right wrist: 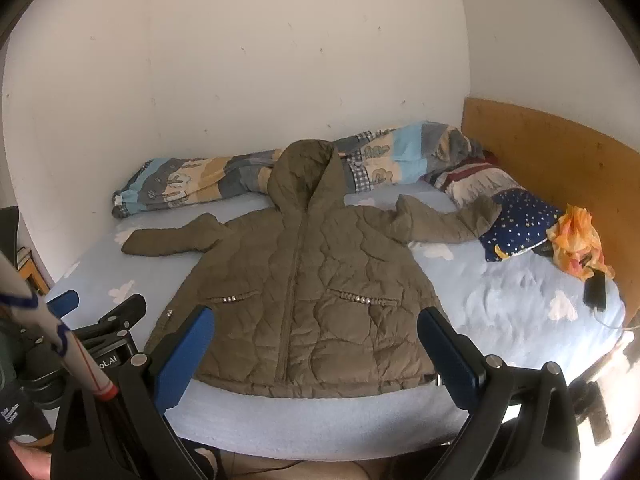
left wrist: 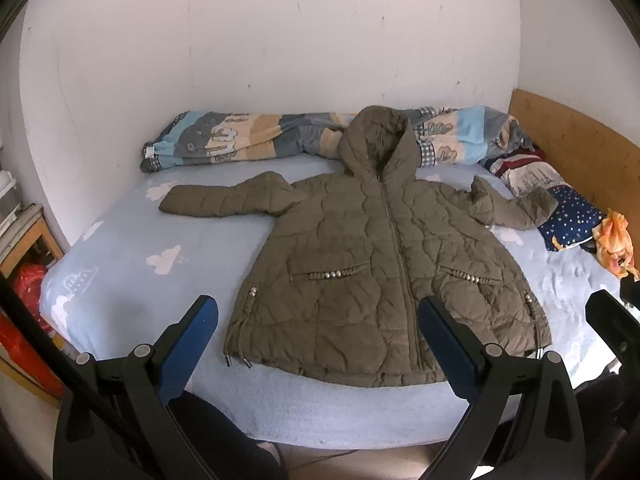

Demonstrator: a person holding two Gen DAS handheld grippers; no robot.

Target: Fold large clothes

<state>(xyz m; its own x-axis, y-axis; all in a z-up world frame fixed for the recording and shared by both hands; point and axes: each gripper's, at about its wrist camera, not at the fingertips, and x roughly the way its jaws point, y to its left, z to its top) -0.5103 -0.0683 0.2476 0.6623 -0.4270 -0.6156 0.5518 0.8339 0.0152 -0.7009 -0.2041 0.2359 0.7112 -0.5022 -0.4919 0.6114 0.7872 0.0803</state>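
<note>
A puffy, quilted olive jacket [left wrist: 384, 264] is laid flat, front up, on the bed's fleecy blue sheet [left wrist: 132, 248], hood up, sleeves spread. The left gripper [left wrist: 318, 320] and right gripper [right wrist: 316, 332] are held wide apart, empty, above its hem.

My left gripper [left wrist: 318, 344]: black frame, blue-padded fingers [left wrist: 188, 344], silver screws behind them. Right gripper [right wrist: 316, 354] identical; white "ot.AI" lettering left of its fingers.
</note>
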